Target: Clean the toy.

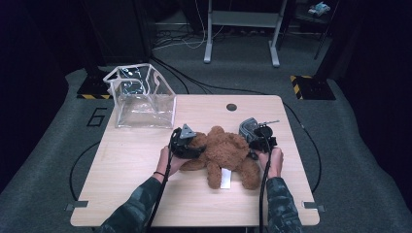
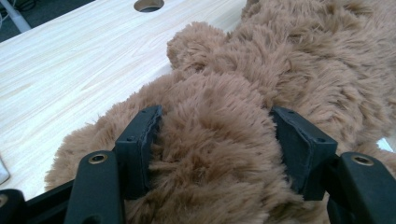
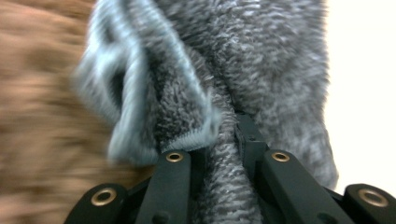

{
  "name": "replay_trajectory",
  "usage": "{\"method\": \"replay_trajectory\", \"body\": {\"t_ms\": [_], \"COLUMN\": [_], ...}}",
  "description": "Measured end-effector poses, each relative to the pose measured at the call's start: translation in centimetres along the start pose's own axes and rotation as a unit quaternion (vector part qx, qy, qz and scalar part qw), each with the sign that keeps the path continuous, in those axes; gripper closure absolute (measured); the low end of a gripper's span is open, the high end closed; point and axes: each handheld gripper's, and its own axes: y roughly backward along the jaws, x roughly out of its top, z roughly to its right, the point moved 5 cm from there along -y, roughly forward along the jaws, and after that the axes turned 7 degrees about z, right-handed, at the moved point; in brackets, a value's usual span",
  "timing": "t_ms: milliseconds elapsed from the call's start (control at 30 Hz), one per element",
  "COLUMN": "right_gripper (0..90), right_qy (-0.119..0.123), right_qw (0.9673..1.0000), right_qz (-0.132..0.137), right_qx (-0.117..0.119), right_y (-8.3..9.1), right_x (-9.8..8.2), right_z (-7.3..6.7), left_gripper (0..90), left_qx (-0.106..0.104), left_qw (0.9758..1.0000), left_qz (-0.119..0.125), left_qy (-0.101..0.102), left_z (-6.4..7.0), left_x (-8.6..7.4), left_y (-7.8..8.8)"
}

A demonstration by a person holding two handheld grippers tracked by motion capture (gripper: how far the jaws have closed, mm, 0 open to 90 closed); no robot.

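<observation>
At the middle of the desk [image 1: 145, 160] lies the brown teddy bear [image 1: 226, 150]. My left fingers [image 2: 217, 144] are clamped around a thick fold of its fur at the bear's nine o'clock side. My right fingers [image 3: 224, 154] are pinched tight on a grey fuzzy cloth [image 3: 261, 60] at the bear's two o'clock. A clear plastic bag [image 1: 143, 97] stands at the desk's eleven o'clock corner.
</observation>
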Motion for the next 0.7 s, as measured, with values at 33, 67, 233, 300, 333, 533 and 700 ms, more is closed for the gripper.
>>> {"method": "replay_trajectory", "body": {"t_ms": [33, 67, 233, 300, 333, 533, 700], "right_gripper": [78.9, 79.0, 78.8, 78.7, 78.7, 78.6, 78.7], "right_qy": [0.004, -0.003, -0.006, -0.002, -0.002, 0.006, 0.024], "right_qw": [0.9998, 0.9994, 0.9962, 0.9985, 0.9985, 0.9990, 0.9997], "right_qz": [-0.006, -0.011, -0.035, -0.001, -0.001, 0.040, 0.004], "right_qx": [-0.020, -0.032, -0.080, -0.054, -0.054, 0.019, 0.002], "right_y": [0.0, -0.2, 0.0, 1.8, 1.8, 3.8, 1.0], "right_x": [-0.1, -0.2, -0.9, 0.0, 0.0, 1.6, 0.8], "right_z": [0.5, 1.2, 3.9, 2.6, 2.6, -1.3, -1.8], "left_gripper": [36.7, 36.7, 36.6, 36.6, 36.6, 36.7, 36.6], "left_qx": [0.000, 0.001, -0.002, 0.000, 0.000, 0.002, 0.001], "left_qw": [1.0000, 1.0000, 1.0000, 1.0000, 1.0000, 1.0000, 1.0000], "left_qz": [0.000, 0.001, -0.003, 0.000, 0.000, -0.001, -0.001], "left_qy": [0.000, -0.002, 0.002, 0.001, 0.003, 0.001, 0.000], "left_z": [0.0, 0.0, -0.1, -0.1, -0.1, 0.0, 0.0], "left_x": [0.0, 0.0, 0.0, 0.0, 0.0, 0.0, 0.0], "left_y": [0.0, 0.0, 0.1, 0.0, 0.0, 0.0, 0.0]}}
